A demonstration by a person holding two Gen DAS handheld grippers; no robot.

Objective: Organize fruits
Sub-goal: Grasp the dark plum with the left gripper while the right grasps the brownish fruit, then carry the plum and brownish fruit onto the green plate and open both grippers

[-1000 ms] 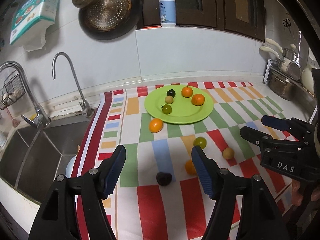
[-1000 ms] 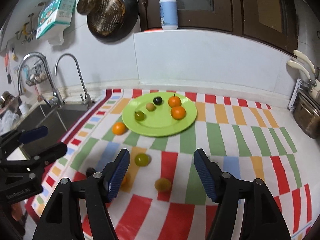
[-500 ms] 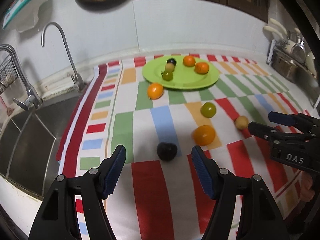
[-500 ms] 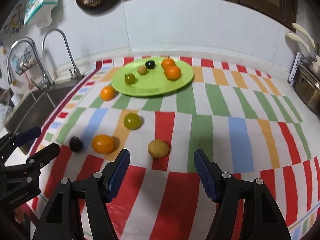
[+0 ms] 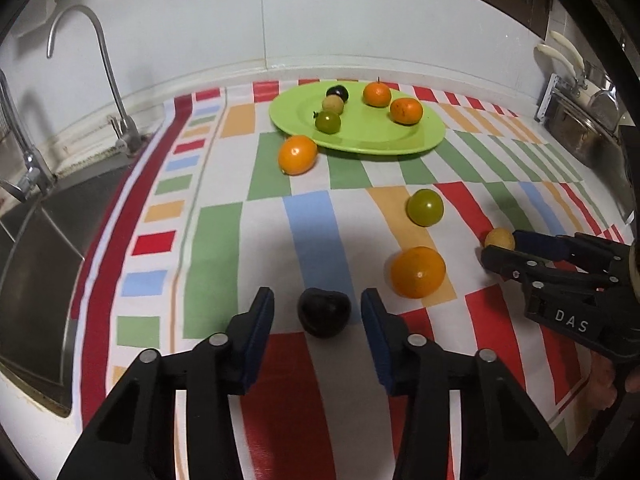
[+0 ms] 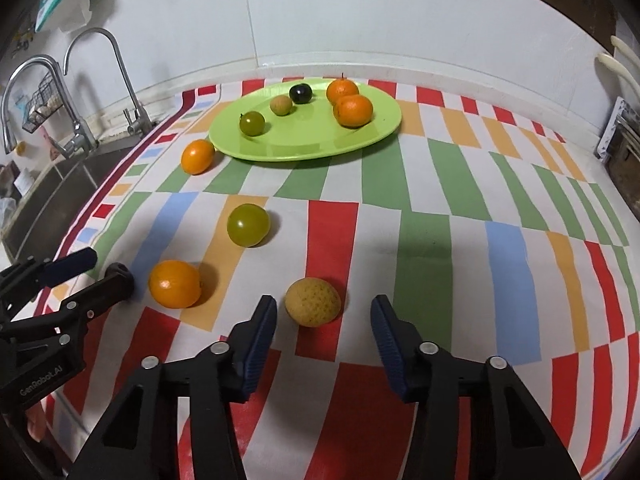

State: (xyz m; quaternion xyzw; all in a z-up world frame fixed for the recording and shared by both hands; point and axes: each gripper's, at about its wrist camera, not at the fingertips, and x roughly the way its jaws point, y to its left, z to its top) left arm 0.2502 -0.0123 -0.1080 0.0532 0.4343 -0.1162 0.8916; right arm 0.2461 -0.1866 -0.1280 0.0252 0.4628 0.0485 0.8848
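A green plate at the back of the striped cloth holds several small fruits. Loose on the cloth lie a dark plum, two oranges, a green fruit and a yellow-brown fruit. My left gripper is open with the dark plum between its fingertips, not touching. My right gripper is open with the yellow-brown fruit between its fingertips, nearer the left finger.
A steel sink with taps lies left of the cloth. Pots and utensils stand at the far right. A white wall runs behind the plate. The counter's front edge is close under both grippers.
Both grippers have moved down and forward toward the cloth. The dark plum now lies between the left fingertips and the yellow-brown fruit between the right ones. Both jaws have narrowed somewhat.
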